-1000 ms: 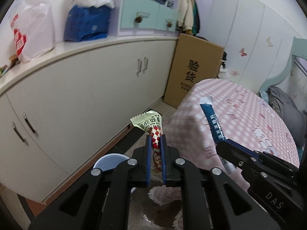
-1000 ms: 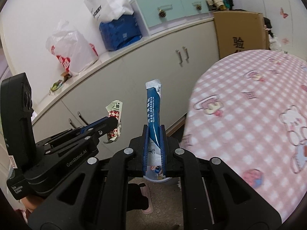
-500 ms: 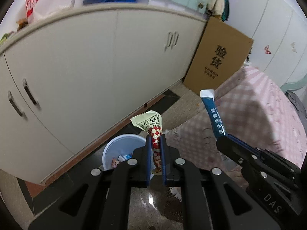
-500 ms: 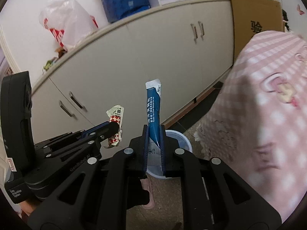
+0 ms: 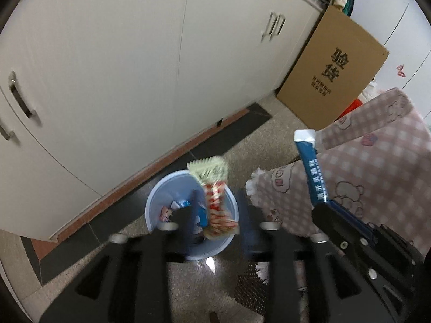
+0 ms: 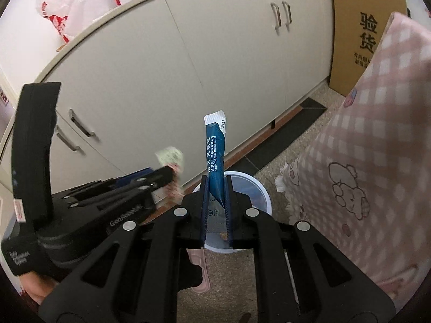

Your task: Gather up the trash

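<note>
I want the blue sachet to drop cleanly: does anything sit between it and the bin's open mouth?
Nothing visible does. The right gripper pinches the blue sachet above the bin. Its mouth is uncovered. The left gripper, jaws opening, releases the red-checked wrapper there; the pink tablecloth hangs alongside.

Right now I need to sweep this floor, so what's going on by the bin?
A person is dropping trash into the blue bin beside the cabinets. The left hand-held gripper is opening over it, letting go of a red-and-white wrapper. The right hand-held gripper is shut on a blue sachet, not yet dropped.
</note>
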`<state>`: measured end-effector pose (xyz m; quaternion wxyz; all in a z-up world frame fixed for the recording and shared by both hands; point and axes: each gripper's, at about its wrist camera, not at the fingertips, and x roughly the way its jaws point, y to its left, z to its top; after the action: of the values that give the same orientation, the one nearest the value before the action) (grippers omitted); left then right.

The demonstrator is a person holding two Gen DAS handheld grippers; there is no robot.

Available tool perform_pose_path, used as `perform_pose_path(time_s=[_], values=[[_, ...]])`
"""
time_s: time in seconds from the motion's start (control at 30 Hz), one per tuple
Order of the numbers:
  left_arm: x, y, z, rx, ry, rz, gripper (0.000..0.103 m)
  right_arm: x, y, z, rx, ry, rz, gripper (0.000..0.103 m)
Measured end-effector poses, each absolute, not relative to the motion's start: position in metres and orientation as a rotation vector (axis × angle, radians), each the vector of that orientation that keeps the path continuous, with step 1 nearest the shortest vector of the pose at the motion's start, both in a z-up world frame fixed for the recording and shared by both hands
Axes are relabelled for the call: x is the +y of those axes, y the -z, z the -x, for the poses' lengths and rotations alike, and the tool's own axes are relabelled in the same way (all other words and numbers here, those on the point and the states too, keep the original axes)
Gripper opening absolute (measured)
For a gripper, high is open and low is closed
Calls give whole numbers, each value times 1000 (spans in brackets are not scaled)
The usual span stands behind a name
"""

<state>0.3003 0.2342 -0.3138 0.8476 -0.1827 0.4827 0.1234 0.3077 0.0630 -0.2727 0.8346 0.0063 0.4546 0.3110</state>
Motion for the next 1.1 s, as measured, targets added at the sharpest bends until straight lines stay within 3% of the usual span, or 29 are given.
perform_pose_path(time_s=[0.3, 0.8, 0.83, 0.87, 0.9, 1.1], values=[[247, 331, -292, 1044, -304, 393, 55, 72, 291, -310, 1005, -665, -17, 11], [270, 313, -273, 977, -437, 362, 67, 98, 291, -312, 973, -703, -52, 13], [272, 312, -271, 972, -458, 357, 67, 100, 291, -312, 970, -704, -58, 23], [275, 311, -270, 969, -479, 354, 67, 102, 293, -315, 972, -697, -65, 51], [276, 310, -270, 968, -491, 351, 69, 103, 294, -318, 974, -684, -70, 61], [278, 296, -262, 960, -516, 331, 69, 93, 284, -312, 951, -651, -61, 63]])
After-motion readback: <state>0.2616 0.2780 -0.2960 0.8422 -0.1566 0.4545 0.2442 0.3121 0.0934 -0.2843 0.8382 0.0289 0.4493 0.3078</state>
